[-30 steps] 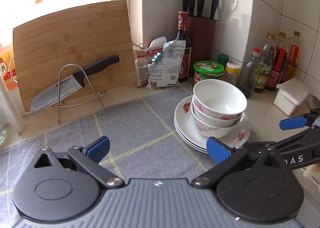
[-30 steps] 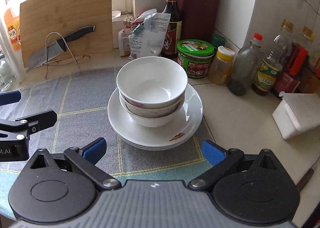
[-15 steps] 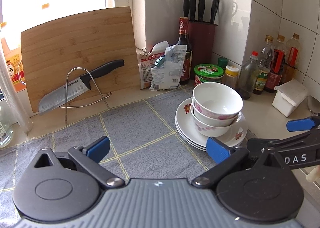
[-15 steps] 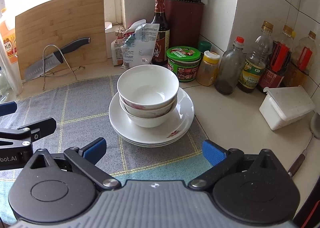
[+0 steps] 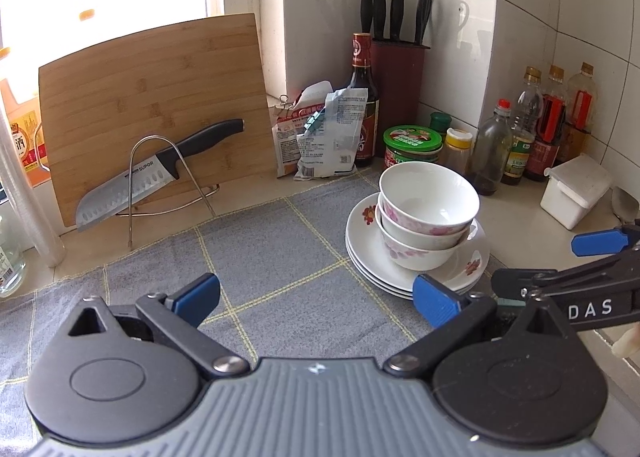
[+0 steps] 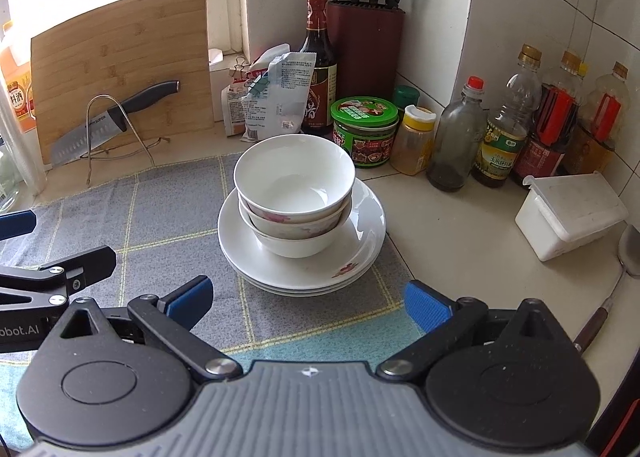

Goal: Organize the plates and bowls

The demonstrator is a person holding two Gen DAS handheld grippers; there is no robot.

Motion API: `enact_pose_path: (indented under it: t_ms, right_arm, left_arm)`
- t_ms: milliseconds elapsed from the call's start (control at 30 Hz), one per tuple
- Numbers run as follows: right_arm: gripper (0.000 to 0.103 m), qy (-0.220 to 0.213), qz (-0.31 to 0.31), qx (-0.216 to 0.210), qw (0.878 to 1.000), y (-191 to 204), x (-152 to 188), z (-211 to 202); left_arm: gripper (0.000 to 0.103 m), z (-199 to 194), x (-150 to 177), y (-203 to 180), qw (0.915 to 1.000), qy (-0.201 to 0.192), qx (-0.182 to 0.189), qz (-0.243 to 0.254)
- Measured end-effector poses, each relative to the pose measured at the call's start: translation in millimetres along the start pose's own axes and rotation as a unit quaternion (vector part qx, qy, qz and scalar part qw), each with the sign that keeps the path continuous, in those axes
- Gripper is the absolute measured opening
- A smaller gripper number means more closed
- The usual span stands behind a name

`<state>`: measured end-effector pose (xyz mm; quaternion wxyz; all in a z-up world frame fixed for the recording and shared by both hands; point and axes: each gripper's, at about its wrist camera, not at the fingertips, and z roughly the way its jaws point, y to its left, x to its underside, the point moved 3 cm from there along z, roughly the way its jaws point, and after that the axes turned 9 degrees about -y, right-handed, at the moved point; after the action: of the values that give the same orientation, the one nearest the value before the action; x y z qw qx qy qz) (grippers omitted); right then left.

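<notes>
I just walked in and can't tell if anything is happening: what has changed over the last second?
Both open grippers, left and right, drew back from the dishes, which look smaller and farther now. Nothing was grasped or released. The two bowls remain nested on the stacked plates, on the grey cloth.

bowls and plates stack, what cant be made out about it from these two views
- Plate count: both views show only stacked rim edges of the plates; the bowls cover the rest.
- Lower bowl: its inside is hidden by the top bowl nested in it.
- Near rim of the plates, left wrist view: cut off by the left gripper finger.
- Right gripper: open, nothing between its fingers.
</notes>
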<state>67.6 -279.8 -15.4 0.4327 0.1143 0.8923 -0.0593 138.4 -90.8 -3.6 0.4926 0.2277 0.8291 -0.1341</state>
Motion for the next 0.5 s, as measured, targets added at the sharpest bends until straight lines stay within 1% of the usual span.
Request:
enact_pose_path:
  t_ms: [500]
  right_arm:
    - [0.103,-0.004,-0.002,0.000,1.000,2.0,-1.9,-4.5]
  left_arm:
    - [0.102,-3.2,-1.3,-0.6,1.0000,-0.003,0.003,0.001]
